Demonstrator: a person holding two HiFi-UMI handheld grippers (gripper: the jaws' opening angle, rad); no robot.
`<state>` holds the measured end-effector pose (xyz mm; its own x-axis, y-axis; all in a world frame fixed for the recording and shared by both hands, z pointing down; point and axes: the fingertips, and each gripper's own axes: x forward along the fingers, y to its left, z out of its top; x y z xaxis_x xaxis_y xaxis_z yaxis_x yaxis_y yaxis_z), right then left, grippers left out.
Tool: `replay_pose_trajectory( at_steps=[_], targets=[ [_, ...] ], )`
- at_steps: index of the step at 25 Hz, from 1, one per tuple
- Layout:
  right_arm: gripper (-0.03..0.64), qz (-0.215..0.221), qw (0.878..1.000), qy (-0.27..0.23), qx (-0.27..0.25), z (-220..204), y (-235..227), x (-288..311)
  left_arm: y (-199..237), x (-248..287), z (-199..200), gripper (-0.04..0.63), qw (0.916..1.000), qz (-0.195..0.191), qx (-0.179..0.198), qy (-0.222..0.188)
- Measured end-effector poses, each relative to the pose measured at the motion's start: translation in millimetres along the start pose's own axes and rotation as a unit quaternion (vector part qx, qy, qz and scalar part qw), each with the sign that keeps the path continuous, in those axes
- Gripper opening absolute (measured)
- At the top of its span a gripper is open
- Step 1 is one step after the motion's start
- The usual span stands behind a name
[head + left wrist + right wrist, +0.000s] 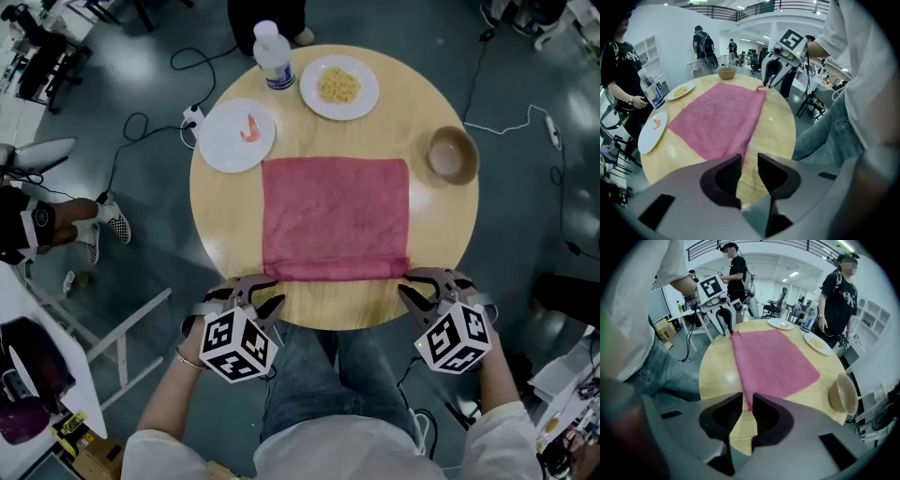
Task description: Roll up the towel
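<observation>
At the near edge of the round wooden table (225, 225), the left gripper (270, 289) has its jaws a little apart, with the near left corner of the red towel (335, 217) just at their tips and not pinched. The right gripper (410, 283) has its jaws almost together, nipping the near right corner. The towel lies flat mid-table, its near edge folded over. Farther right is a brown bowl (453, 155). At the far side are two white plates (236, 136) and a bottle (273, 56).
</observation>
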<state>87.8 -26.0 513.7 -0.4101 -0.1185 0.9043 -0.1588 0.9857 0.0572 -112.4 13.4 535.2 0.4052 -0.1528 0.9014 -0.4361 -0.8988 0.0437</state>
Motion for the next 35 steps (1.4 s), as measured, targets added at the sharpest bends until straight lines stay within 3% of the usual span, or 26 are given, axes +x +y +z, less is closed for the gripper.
replay_pose_trajectory(
  at_steps=[14,17,28,35],
  targets=[
    [0.057,-0.002,1.0,0.013,-0.022,-16.2,1.4,27.3,10.2,14.3,-8.2,0.091,0.9988,0.014,0.039,0.027],
    [0.048,-0.007,0.999,0.011,-0.029,-16.2,0.4,27.4,13.1,14.6,-8.1,0.052,0.9983,0.019,0.048,0.029],
    [0.017,-0.004,1.0,0.005,-0.006,-17.0,-0.9,27.7,14.8,15.9,-8.9,0.018,0.9991,0.018,0.02,0.032],
    [0.014,0.032,0.999,0.015,0.009,-23.1,22.9,19.0,-9.1,8.7,-18.8,0.015,0.9988,-0.006,0.003,0.048]
  ],
)
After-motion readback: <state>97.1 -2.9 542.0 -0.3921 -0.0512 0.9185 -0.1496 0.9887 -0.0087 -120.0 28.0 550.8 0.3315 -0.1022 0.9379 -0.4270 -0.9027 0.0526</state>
